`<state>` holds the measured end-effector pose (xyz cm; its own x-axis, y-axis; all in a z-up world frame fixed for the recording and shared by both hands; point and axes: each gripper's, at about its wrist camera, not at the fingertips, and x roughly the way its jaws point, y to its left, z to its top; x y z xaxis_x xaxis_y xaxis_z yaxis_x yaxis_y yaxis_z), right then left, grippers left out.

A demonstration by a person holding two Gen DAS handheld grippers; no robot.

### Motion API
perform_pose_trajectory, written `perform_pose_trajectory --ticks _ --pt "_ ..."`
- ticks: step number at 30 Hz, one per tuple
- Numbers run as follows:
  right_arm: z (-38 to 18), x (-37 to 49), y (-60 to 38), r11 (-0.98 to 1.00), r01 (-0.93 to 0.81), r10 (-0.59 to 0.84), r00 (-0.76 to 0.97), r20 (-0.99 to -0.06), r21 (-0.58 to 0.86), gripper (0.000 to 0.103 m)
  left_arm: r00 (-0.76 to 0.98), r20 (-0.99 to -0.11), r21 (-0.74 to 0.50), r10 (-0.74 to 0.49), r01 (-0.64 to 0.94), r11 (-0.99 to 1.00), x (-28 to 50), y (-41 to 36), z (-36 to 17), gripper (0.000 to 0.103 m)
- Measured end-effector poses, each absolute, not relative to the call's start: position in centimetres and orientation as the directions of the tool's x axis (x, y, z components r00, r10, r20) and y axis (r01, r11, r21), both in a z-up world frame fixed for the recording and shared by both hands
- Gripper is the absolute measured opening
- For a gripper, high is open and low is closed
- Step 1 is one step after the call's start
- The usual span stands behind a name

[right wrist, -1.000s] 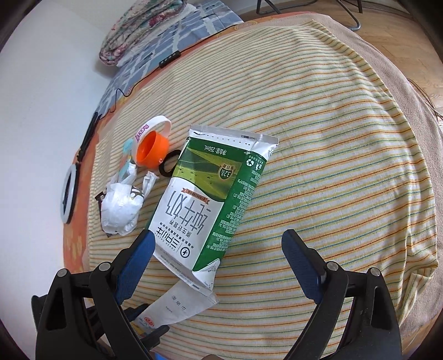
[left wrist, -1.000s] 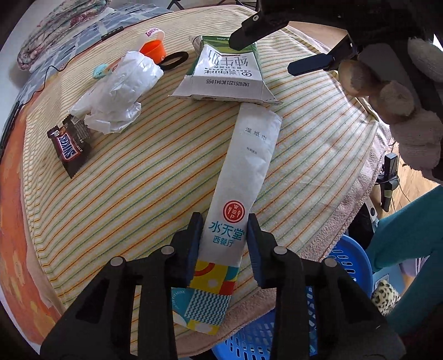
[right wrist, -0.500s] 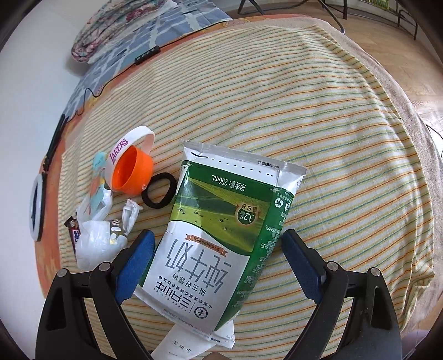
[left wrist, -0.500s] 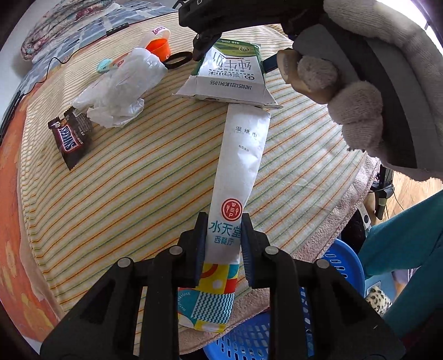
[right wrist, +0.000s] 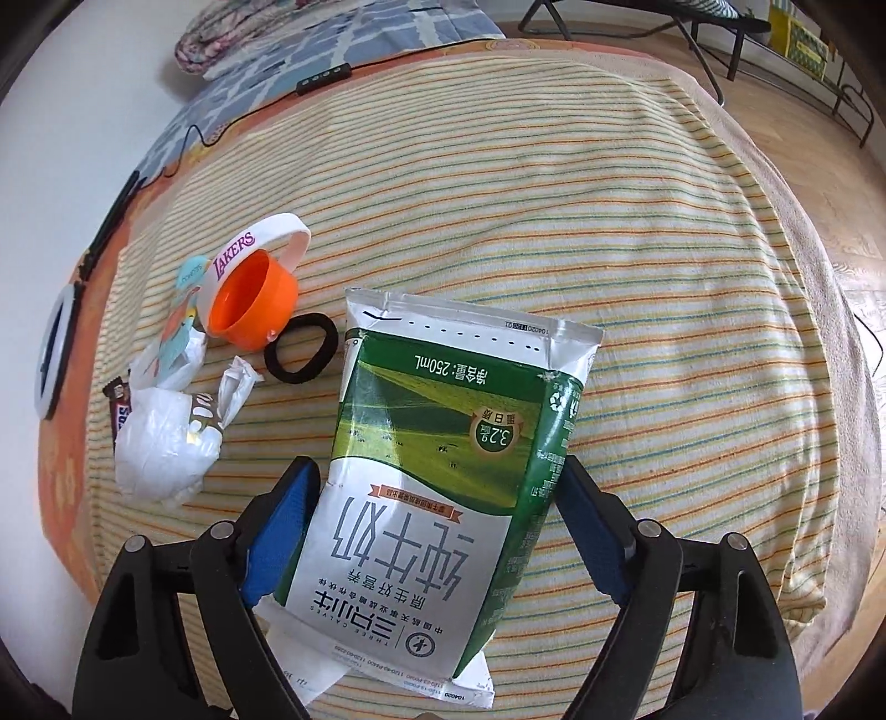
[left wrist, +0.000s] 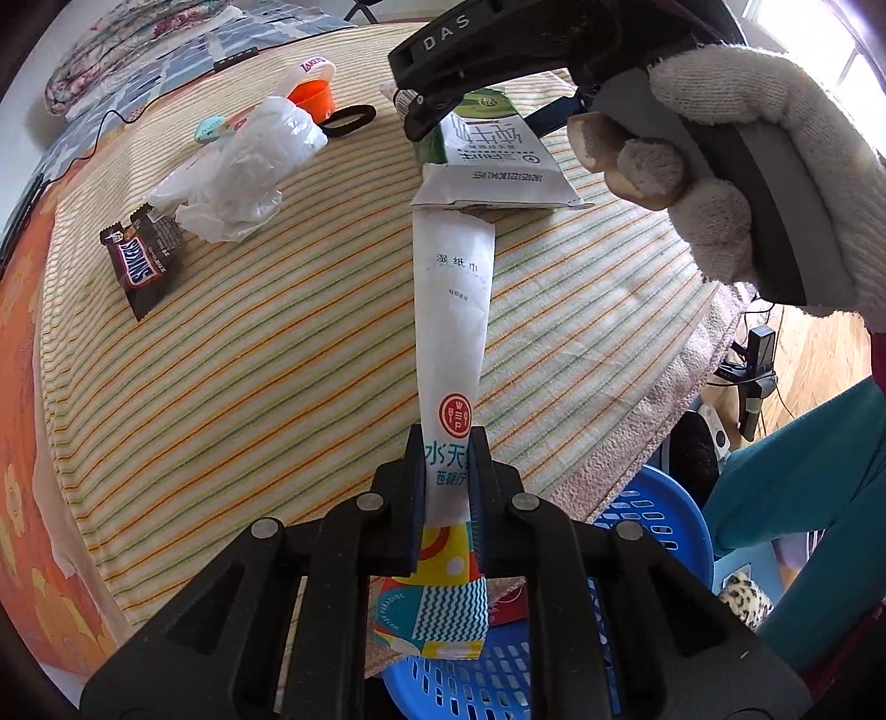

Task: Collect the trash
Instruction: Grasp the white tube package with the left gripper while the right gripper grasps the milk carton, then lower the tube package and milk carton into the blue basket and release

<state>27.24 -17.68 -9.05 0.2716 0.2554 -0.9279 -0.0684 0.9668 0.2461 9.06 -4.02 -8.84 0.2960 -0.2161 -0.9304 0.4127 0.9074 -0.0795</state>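
Left gripper (left wrist: 447, 487): jaws have just been closing, now clamped on the long wet-wipe packet (left wrist: 451, 332).
Right gripper (right wrist: 437, 531): jaws have just been narrowing, still apart, astride the milk carton (right wrist: 443, 471).
Packet's far end: tucked under carton.
Carton: flat on striped bedcover (right wrist: 609, 221).

Striped blanket (right wrist: 554, 183), black hair tie (right wrist: 300, 356) (lying flat), folded quilt (right wrist: 310, 27), wooden floor (right wrist: 819, 133)

Left gripper (left wrist: 447, 471) points steeply down, its fingers just closing tight on the wet-wipe packet (left wrist: 451, 343), while the gloved right hand (left wrist: 736, 166) angles the right gripper (right wrist: 437, 531) down, jaws narrowing around the milk pouch (right wrist: 443, 487).
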Motion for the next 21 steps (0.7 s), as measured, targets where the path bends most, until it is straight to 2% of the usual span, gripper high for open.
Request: perform_pose_trajectory --ticks 9,16,21 --pt "-8.6 24.7 -20.9 0.961 -0.077 0.277 0.264 -0.924 0.266 0.075 0.325 -0.919 -0.095 -0.224 0.367 0.925 7.6 -3.0 -7.9 0.012" --pt "-7.4 22.9 -22.0 0.968 -0.103 0.249 0.311 -0.917 0.228 0.074 0.337 -0.915 -0.105 -0.223 0.334 0.937 7.2 -2.5 -7.6 0.011" --pt "-6.1 21.0 -22.6 0.958 -0.128 0.286 0.319 -0.903 0.258 0.074 0.347 -0.91 -0.106 -0.225 0.329 0.938 6.6 -1.9 -6.9 0.011"
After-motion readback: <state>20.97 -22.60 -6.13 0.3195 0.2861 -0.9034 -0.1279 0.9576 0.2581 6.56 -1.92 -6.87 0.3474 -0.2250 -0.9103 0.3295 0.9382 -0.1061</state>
